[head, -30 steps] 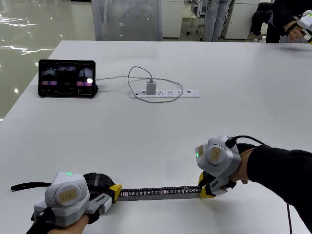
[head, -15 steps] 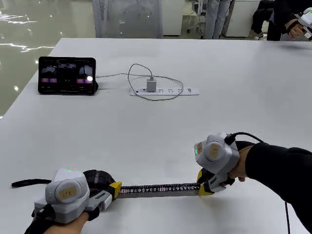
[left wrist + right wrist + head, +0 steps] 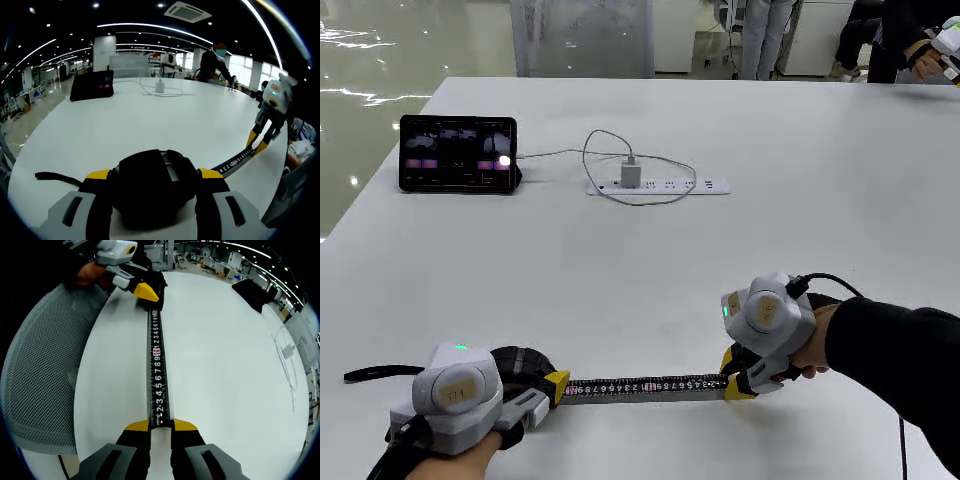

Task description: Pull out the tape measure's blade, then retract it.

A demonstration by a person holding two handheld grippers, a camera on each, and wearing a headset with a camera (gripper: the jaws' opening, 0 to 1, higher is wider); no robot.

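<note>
the left gripper [image 3: 155,175] has its yellow-tipped jaws set wide around the black round tape measure case [image 3: 520,366] and they press on its two sides. the case sits on the white table [image 3: 620,270], at the near left edge in the head view. a thin black strap [image 3: 375,377] lies flat on the table to the left of the case.

the black blade with white numbers [image 3: 157,355] is pulled out of the case and runs straight and low over the table to the right gripper [image 3: 161,426]. the jaws of this gripper are narrow and pinch the end of the blade between their yellow tips.

far across the table stand a black tablet with a lit screen [image 3: 457,156] and a white power strip [image 3: 660,188] with a grey cable.
</note>
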